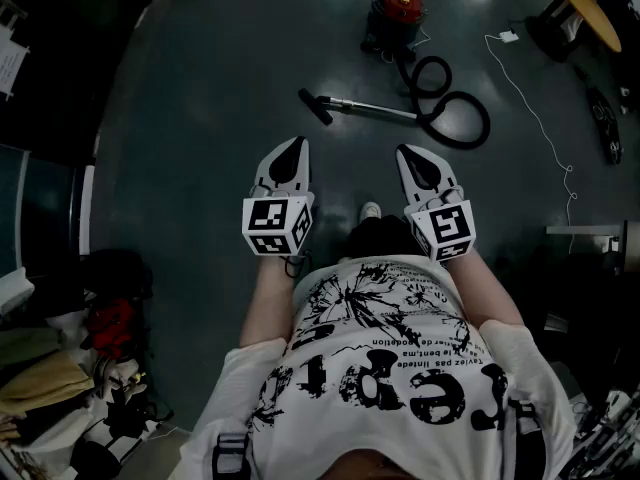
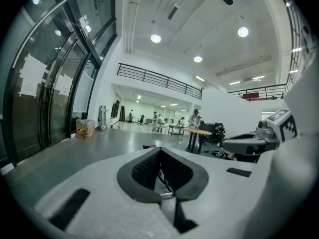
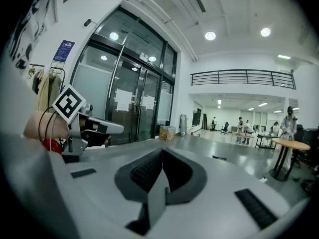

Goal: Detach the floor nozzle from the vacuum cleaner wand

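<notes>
In the head view the vacuum cleaner lies on the dark floor ahead of me. Its red canister (image 1: 400, 8) stands at the far side, and a black hose (image 1: 455, 113) loops from it to the silver wand (image 1: 372, 108). The black floor nozzle (image 1: 315, 106) sits on the wand's left end. My left gripper (image 1: 296, 148) and right gripper (image 1: 410, 154) hover side by side in front of my body, well short of the wand. Both are shut with nothing between the jaws, as the left gripper view (image 2: 160, 151) and the right gripper view (image 3: 162, 156) also show.
A white cable (image 1: 540, 118) snakes across the floor right of the hose. A round wooden table (image 1: 585, 8) stands at the far right. Bags and clutter (image 1: 70, 358) pile up at the lower left beside glass doors (image 3: 129, 108). My shoe (image 1: 370, 211) shows between the grippers.
</notes>
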Motion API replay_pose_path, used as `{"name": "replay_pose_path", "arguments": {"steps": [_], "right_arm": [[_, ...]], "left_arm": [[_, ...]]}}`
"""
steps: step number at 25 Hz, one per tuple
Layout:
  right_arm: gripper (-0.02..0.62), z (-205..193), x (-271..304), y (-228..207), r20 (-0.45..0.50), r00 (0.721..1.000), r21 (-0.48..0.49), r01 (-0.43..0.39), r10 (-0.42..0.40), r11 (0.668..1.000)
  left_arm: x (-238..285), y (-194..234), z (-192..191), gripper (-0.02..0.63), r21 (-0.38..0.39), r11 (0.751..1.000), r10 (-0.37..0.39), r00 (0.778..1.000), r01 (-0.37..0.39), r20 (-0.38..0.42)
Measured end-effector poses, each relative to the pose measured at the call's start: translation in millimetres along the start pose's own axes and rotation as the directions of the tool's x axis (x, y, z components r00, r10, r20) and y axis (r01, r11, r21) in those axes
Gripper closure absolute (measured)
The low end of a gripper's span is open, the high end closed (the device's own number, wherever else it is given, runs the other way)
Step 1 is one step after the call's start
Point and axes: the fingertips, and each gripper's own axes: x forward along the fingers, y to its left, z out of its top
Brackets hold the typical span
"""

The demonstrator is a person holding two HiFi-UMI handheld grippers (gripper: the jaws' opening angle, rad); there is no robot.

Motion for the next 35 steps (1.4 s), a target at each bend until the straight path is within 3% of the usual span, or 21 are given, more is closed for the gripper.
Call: {"name": "replay_pose_path", "arguments": {"steps": [4,10,16,20,24,28,32,35], "right_arm": [[0.592,-15.2,50.2,-40.5,-0.013,1.0,0.025,-0.013,0.013,1.0],[0.592,-34.1,150.5,-122.4,-0.062,0.997,0.096,-0.046,0.052,0.994],[0.592,-61.7,265.1,-223.6,-0.115,0.981,0.187,-0.131,0.154,0.974],[0.592,-114.3,336.5,-282.4,-0.198,0.954,0.207,-0.184,0.226,0.961],[0.592,-180.2,384.0,-306.5,-0.284,0.927,0.266,-0.17,0.246,0.949],[0.591,-264.6,456.0,-331.2,-0.405,0.888,0.214,-0.138,0.216,0.967],[0.591,-405.7,531.9,-349.6,-0.482,0.844,0.234,-0.136,0.236,0.963],[0.57,-525.2,584.2,-349.0,-0.53,0.811,0.192,-0.167,0.246,0.967]], "left_arm": [[54.5,23.3,-7.4,0.603,0.002,1.0,0.021,0.999,-0.021,-0.041],[157.7,69.4,-18.6,0.602,-0.056,0.995,0.07,0.987,-0.079,-0.145],[287.7,114.7,-28.4,0.603,-0.065,0.991,0.095,0.96,-0.116,-0.264],[378.1,135.8,-60.8,0.603,-0.101,0.984,0.105,0.937,-0.146,-0.332],[427.3,156.2,-118.2,0.602,-0.105,0.984,0.084,0.898,-0.143,-0.431],[485.6,201.2,-198.4,0.603,-0.175,0.972,0.043,0.847,-0.159,-0.529],[569.3,259.0,-317.1,0.601,-0.194,0.963,0.056,0.838,-0.189,-0.543],[623.3,301.6,-426.6,0.603,-0.209,0.953,0.063,0.82,-0.219,-0.569]]}}
